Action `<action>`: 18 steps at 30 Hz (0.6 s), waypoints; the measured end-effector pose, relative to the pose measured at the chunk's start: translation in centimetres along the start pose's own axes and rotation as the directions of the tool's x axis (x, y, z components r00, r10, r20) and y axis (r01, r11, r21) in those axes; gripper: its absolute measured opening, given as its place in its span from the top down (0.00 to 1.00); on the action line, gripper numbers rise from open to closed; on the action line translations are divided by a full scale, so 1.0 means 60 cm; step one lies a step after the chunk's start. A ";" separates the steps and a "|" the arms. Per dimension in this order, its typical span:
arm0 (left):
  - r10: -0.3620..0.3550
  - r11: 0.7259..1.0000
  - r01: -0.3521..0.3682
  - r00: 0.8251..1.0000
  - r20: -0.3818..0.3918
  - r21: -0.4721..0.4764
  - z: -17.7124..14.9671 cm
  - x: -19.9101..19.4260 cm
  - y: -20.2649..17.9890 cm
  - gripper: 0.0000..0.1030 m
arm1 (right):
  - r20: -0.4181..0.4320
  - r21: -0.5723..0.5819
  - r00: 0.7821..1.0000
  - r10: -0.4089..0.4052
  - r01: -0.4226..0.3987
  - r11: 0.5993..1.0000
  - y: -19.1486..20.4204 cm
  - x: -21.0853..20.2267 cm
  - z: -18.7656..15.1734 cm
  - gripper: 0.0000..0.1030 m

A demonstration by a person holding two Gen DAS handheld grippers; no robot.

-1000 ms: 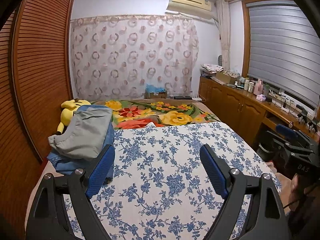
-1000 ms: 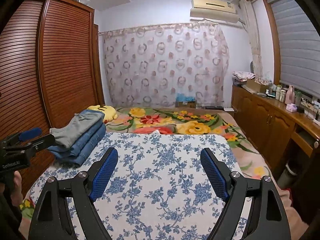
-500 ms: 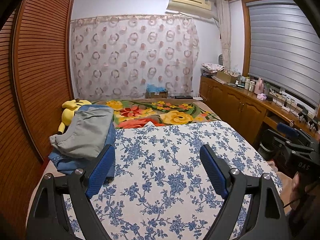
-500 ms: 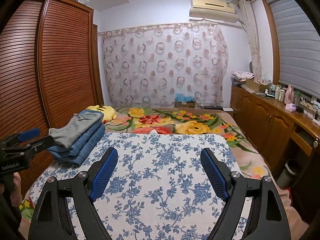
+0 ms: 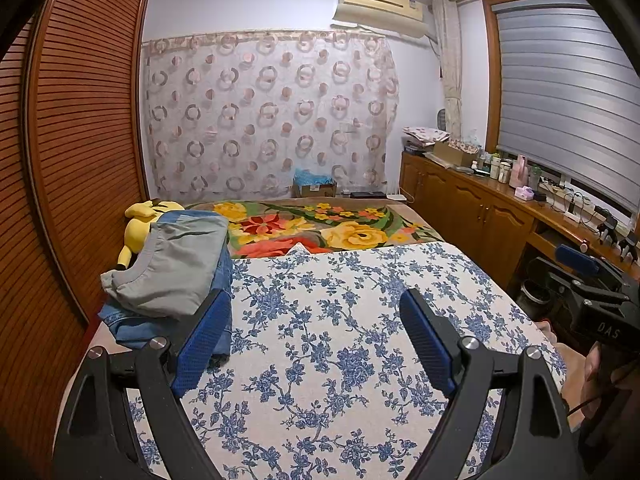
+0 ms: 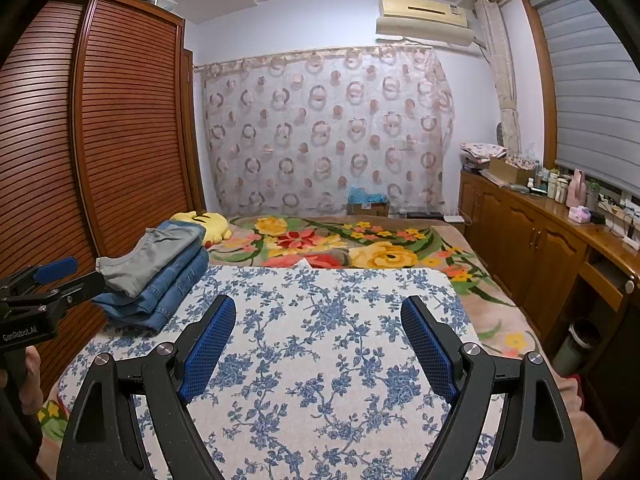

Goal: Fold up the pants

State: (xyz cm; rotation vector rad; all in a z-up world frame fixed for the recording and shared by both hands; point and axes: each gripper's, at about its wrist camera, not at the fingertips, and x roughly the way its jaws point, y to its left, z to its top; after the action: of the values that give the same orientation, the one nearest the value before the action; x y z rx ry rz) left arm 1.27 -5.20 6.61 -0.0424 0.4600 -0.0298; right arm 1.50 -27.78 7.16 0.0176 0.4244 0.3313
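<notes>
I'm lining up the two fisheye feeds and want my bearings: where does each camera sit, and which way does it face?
Left wrist view: sits on the left gripper, jaws open, facing along the blue floral sheet toward the curtain; the right gripper and its hand show at the right edge.
Right wrist view: sits on the right gripper, jaws open, facing the same way; the left gripper and a hand show at the left edge.
Shared: the sheet, the folded pants stack, the yellow plush toy, curtain.

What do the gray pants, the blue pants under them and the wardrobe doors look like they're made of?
Gray pants: soft matte woven cloth, probably cotton; it slumps in loose folds. Blue pants: denim, by the faded blue and stitched seams. Wardrobe doors: reddish-brown slatted wood or veneer with a slight sheen.
</notes>
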 end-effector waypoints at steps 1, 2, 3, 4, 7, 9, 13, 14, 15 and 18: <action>0.000 1.000 0.000 1.000 0.000 0.000 0.000 -0.001 0.000 0.15 | 0.000 0.000 1.000 0.000 0.000 1.000 0.000 0.001 0.000 0.16; 0.000 1.000 0.000 1.000 0.000 0.001 0.000 0.000 0.000 0.15 | 0.001 0.000 1.000 0.001 -0.001 1.000 0.000 0.000 0.000 0.16; 0.000 1.000 0.000 1.000 -0.001 0.001 0.000 0.000 0.000 0.15 | 0.002 0.001 1.000 -0.001 0.001 1.000 -0.001 0.000 -0.001 0.16; 0.001 1.000 -0.001 1.000 -0.001 0.002 0.000 -0.001 0.001 0.15 | 0.003 0.001 1.000 -0.001 0.001 1.000 -0.001 0.000 -0.001 0.16; 0.000 1.000 0.000 1.000 0.000 0.001 0.000 0.000 0.000 0.15 | 0.002 0.001 1.000 0.000 0.000 1.000 -0.001 0.001 -0.002 0.16; 0.000 1.000 0.000 1.000 0.000 0.001 0.000 0.000 0.000 0.15 | 0.003 0.002 1.000 -0.001 0.001 1.000 -0.001 0.001 -0.002 0.16; 0.000 1.000 0.000 1.000 0.000 0.002 -0.001 0.000 -0.001 0.15 | 0.003 0.001 1.000 -0.001 0.001 1.000 -0.001 0.001 -0.002 0.16; 0.000 1.000 0.000 1.000 0.001 0.003 -0.001 0.000 -0.001 0.15 | 0.003 0.002 1.000 -0.001 0.001 1.000 -0.001 0.001 -0.002 0.16; 0.000 1.000 0.000 1.000 0.000 0.002 -0.001 0.000 -0.001 0.15 | 0.003 0.003 1.000 -0.001 0.001 1.000 -0.002 0.002 -0.002 0.16; 0.000 1.000 0.000 1.000 0.000 0.000 -0.001 0.000 -0.001 0.15 | 0.004 0.003 1.000 -0.001 0.001 1.000 -0.002 0.002 -0.003 0.16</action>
State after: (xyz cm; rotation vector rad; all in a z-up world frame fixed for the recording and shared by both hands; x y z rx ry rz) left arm 1.25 -5.27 6.57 -0.0420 0.4598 -0.0298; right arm 1.55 -27.86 6.92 0.0211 0.4214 0.3291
